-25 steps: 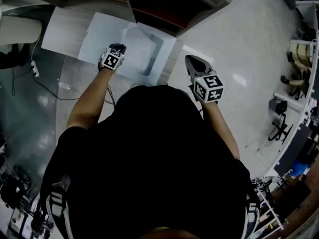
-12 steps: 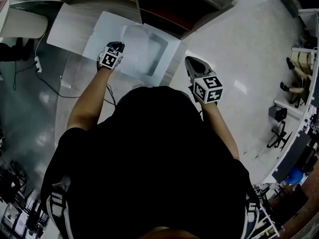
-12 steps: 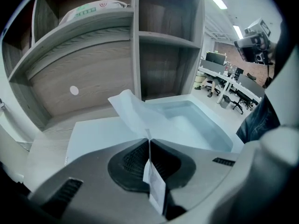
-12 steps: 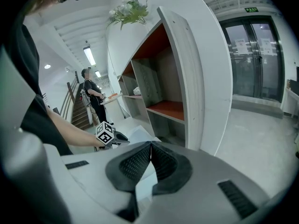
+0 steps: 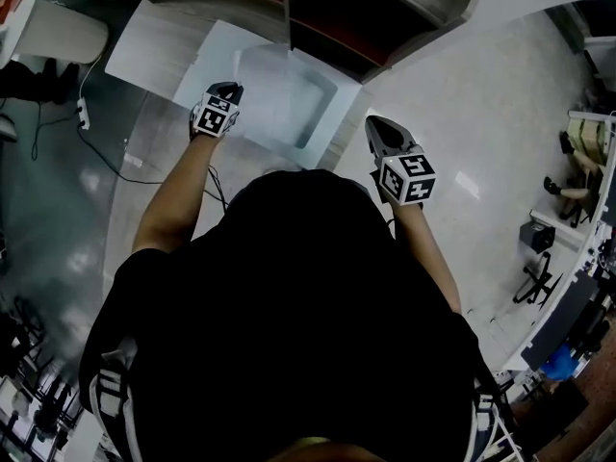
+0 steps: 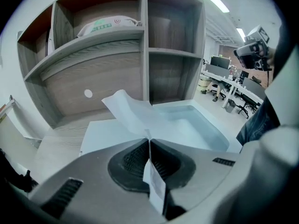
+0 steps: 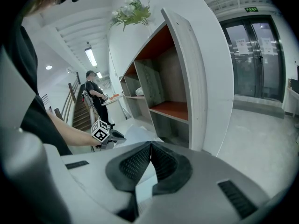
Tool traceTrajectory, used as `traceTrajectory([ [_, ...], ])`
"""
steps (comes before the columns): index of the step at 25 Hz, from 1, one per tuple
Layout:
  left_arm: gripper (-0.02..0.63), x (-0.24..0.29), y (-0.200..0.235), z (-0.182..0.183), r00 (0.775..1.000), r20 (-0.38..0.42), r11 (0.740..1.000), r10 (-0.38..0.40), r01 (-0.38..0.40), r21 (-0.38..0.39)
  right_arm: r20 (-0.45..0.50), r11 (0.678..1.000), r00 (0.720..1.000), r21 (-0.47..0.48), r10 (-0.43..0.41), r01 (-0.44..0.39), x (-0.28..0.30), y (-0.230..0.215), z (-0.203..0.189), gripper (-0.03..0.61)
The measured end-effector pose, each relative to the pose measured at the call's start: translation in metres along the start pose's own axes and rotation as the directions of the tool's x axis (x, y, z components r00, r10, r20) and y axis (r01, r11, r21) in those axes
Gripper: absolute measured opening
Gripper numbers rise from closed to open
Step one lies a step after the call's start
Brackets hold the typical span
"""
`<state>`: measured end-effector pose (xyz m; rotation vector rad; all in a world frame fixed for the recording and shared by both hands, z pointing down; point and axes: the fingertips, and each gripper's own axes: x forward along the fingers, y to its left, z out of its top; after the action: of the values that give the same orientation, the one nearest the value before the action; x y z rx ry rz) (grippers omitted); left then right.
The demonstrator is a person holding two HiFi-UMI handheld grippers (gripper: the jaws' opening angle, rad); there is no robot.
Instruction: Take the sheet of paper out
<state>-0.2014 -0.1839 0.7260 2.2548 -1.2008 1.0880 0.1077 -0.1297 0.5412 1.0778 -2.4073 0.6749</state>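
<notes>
Paper, a single sheet of paper [image 6: 127, 112], is pinched at its near edge in the left hand-held gripper [image 6: 149, 143], whose two jaws are clenched on it. From that grip the sheet rises and fans away to a lifted corner above the one pale, translucent tray [image 6: 208, 127], and it also hangs over the white board [image 6: 100, 136] under the tray. Both lie in front of one open shelf unit [image 6: 145, 45]. In the head view the left hand-held gripper [image 5: 229, 90] sits at the tray's [image 5: 324, 114] near-left side. The right hand-held gripper [image 5: 375, 125] is off to the right, well apart from the tray. Its own view shows the right hand-held gripper [image 7: 150, 144] with jaws pressed together and nothing between them.
</notes>
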Motion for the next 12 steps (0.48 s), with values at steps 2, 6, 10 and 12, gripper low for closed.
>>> traceTrajectory([
  [2,0.029,-0.007,0.002,0.002,1.000,0.011,1.000,0.009,-0.009,-0.001,-0.001,1.000,1.000,-0.002,0.004,-0.004,0.001,0.002,0.000,0.012],
  [6,0.028,-0.019,0.009,0.001,0.999,0.031,1.000,0.030,-0.030,-0.007,-0.001,1.000,1.000,-0.006,0.013,-0.013,0.002,0.008,-0.002,0.012],
  [10,0.029,-0.035,0.011,0.009,0.997,0.064,0.999,0.049,-0.048,-0.013,0.001,1.000,1.000,-0.013,0.017,-0.017,-0.001,0.011,0.000,0.012],
  [12,0.029,-0.043,0.013,0.010,0.996,0.070,0.998,0.055,-0.054,-0.024,0.003,1.000,1.000,-0.017,0.022,-0.022,-0.002,0.014,0.002,0.012],
])
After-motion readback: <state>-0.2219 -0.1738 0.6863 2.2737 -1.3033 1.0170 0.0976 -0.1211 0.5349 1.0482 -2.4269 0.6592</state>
